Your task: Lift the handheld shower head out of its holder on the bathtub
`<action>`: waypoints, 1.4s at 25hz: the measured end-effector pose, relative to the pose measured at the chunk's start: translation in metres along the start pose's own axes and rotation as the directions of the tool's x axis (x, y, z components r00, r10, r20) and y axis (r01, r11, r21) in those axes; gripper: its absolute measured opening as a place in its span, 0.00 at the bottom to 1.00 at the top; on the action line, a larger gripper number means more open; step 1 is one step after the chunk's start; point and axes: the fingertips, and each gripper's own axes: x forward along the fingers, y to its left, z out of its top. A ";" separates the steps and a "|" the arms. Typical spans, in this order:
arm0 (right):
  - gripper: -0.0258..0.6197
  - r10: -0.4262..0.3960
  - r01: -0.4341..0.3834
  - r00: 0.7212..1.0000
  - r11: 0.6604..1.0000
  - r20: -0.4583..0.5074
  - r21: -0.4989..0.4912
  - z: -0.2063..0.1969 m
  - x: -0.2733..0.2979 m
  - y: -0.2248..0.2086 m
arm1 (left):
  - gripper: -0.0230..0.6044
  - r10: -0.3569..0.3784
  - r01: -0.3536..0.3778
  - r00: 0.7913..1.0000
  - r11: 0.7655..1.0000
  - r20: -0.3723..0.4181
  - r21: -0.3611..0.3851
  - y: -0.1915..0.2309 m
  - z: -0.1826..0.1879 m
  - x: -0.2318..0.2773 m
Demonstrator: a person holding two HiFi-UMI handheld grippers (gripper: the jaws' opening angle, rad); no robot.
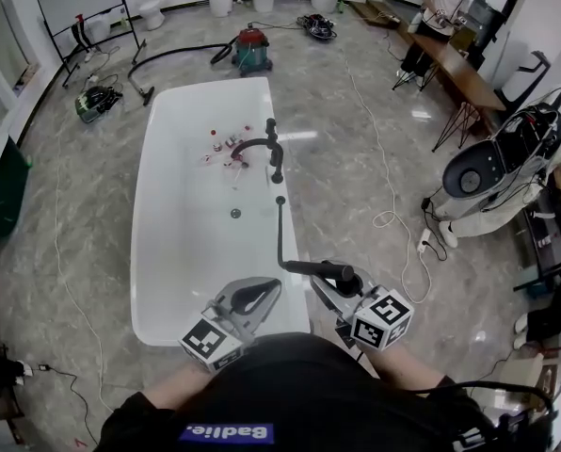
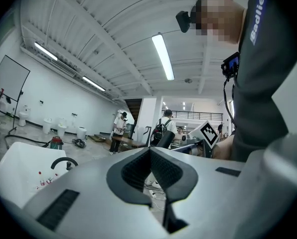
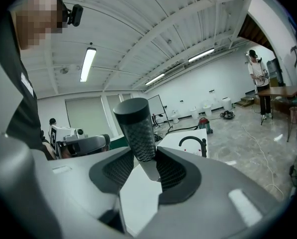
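Observation:
The black handheld shower head lies level over the near right rim of the white bathtub. My right gripper is shut on it. In the right gripper view the dimpled black cylinder stands up between the two pads. A thin black hose runs from the head up to a small black fitting on the rim. My left gripper hovers over the tub's near end, left of the head, shut and holding nothing. The black faucet stands farther along the same rim.
Small bottles sit inside the tub by the faucet. A red and teal vacuum stands beyond the tub. White cable loops on the floor at the right, near a white machine. A person stands by a table at the back.

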 end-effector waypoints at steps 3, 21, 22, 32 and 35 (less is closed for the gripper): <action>0.25 0.023 -0.023 1.000 1.000 0.003 0.004 0.002 0.000 0.004 | 0.05 -0.013 0.013 1.000 1.000 -0.005 0.011 -0.002 0.002 0.004; 0.25 0.094 -0.094 0.996 0.995 0.003 0.040 0.003 0.009 -0.011 | 0.05 0.034 -0.034 0.999 0.999 -0.016 0.027 0.003 0.002 0.019; 0.25 0.097 -0.097 0.995 0.994 0.001 0.039 0.003 0.011 -0.011 | 0.05 0.048 -0.047 0.999 0.998 -0.022 0.028 0.006 0.002 0.019; 0.25 0.112 -0.111 0.994 0.993 -0.013 0.039 0.001 0.017 -0.012 | 0.05 0.045 -0.045 0.999 0.999 -0.001 0.030 0.006 0.003 0.017; 0.25 0.112 -0.112 0.994 0.993 -0.014 0.042 0.001 0.019 -0.010 | 0.05 0.046 -0.046 0.999 0.999 -0.005 0.027 0.008 0.002 0.015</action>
